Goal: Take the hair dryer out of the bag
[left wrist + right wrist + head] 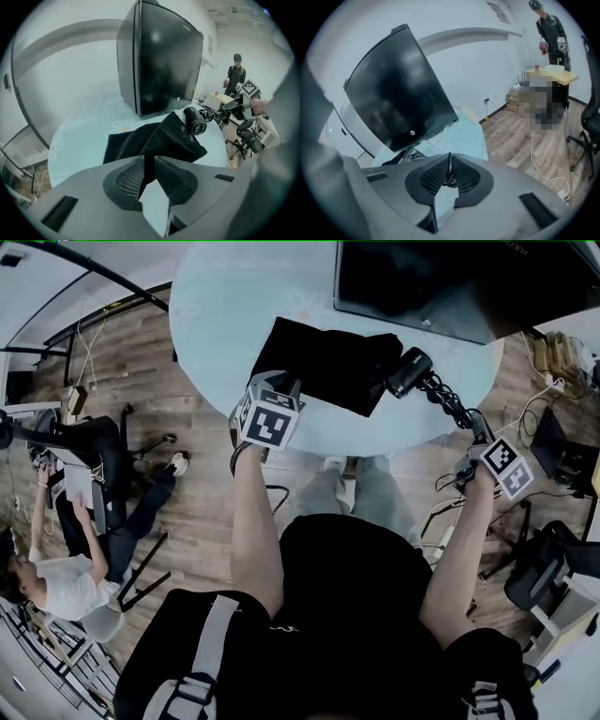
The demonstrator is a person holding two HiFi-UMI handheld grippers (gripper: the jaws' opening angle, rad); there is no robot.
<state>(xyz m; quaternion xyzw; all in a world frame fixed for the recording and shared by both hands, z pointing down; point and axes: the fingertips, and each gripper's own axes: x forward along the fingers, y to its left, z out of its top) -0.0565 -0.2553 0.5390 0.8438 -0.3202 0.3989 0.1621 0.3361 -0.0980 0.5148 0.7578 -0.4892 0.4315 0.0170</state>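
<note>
We pinch the cord (448, 401) in the right gripper (450, 163) to pull the dryer (410, 371) clear, at three o'clock of the bag (323, 357); the left gripper (149, 161) is narrowly open.

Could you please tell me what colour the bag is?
The bag is black, clearest in the left gripper view.

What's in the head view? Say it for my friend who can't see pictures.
Looking down at a round pale table, a black hair dryer lies beside a black bag, its curly cord stretched to the right gripper, which pinches it. The left gripper is at the bag's near edge, and a dark screen stands at the table's far side.
</note>
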